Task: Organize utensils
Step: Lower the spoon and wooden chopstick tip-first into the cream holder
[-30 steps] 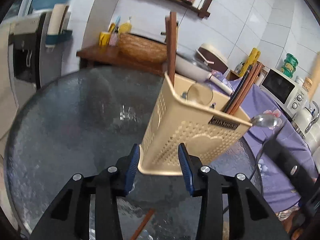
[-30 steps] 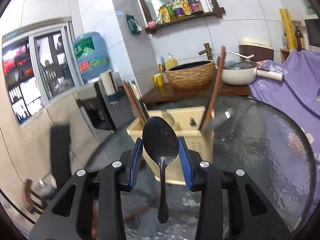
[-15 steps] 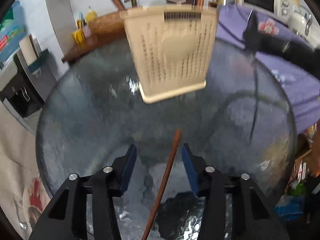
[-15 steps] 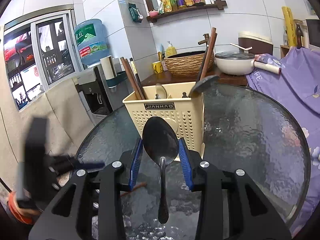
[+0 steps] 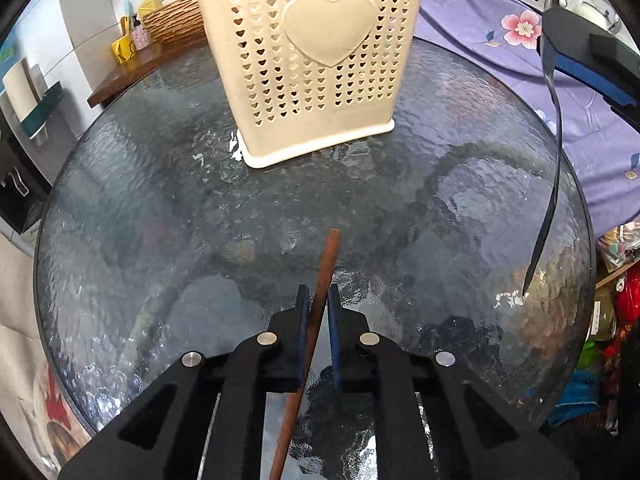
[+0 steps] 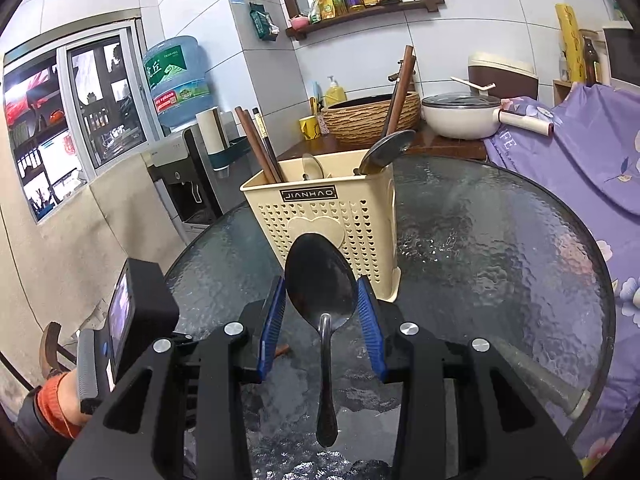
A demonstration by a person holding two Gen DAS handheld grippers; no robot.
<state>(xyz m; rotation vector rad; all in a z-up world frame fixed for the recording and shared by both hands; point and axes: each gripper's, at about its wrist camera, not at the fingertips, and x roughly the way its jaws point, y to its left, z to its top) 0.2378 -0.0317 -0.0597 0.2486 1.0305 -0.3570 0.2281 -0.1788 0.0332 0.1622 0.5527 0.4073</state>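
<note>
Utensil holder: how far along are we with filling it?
Done: the utensil holder already holds chopsticks and spoons. In hand: the right claw grips a spoon; the left claw has closed on a brown chopstick. Left: drop both in.

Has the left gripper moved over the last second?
Yes. The left gripper backed away from the beige utensil basket toward the table's near side and closed on the brown chopstick.
</note>
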